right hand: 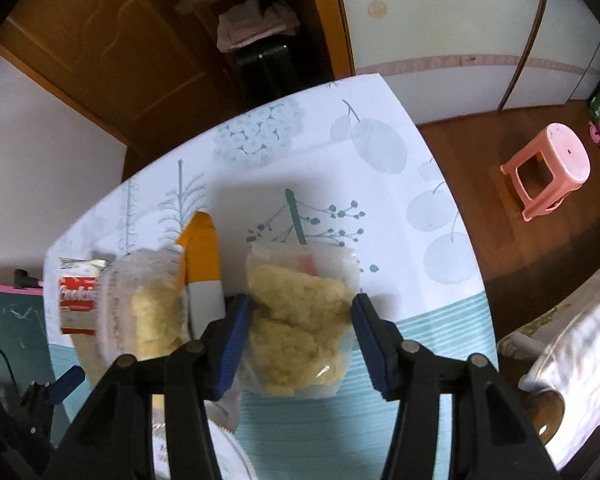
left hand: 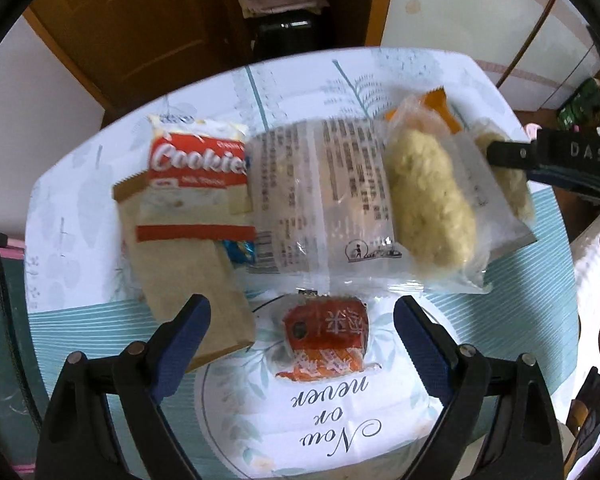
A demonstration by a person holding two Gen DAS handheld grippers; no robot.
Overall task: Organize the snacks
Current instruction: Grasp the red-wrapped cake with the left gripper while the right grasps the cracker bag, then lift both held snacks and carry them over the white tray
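In the left wrist view my left gripper (left hand: 302, 320) is open, and a small red snack packet (left hand: 326, 336) lies between its jaws on the tablecloth. Beyond it lie a red-and-white Cookies pack (left hand: 188, 200), a clear printed bag (left hand: 320, 196) and a clear bag of yellow crumbly cake (left hand: 432, 204). My right gripper (right hand: 302, 320) is open around another clear bag of yellow cake (right hand: 300, 324); whether the pads touch it is unclear. The right gripper shows at the right edge of the left wrist view (left hand: 496, 154).
The table (right hand: 300, 152) has a white and teal leaf-print cloth; its far and right edges are close. A pink stool (right hand: 548, 168) stands on the wooden floor at the right. An orange packet (right hand: 202, 248) lies behind the cake bags. A wooden cupboard stands behind the table.
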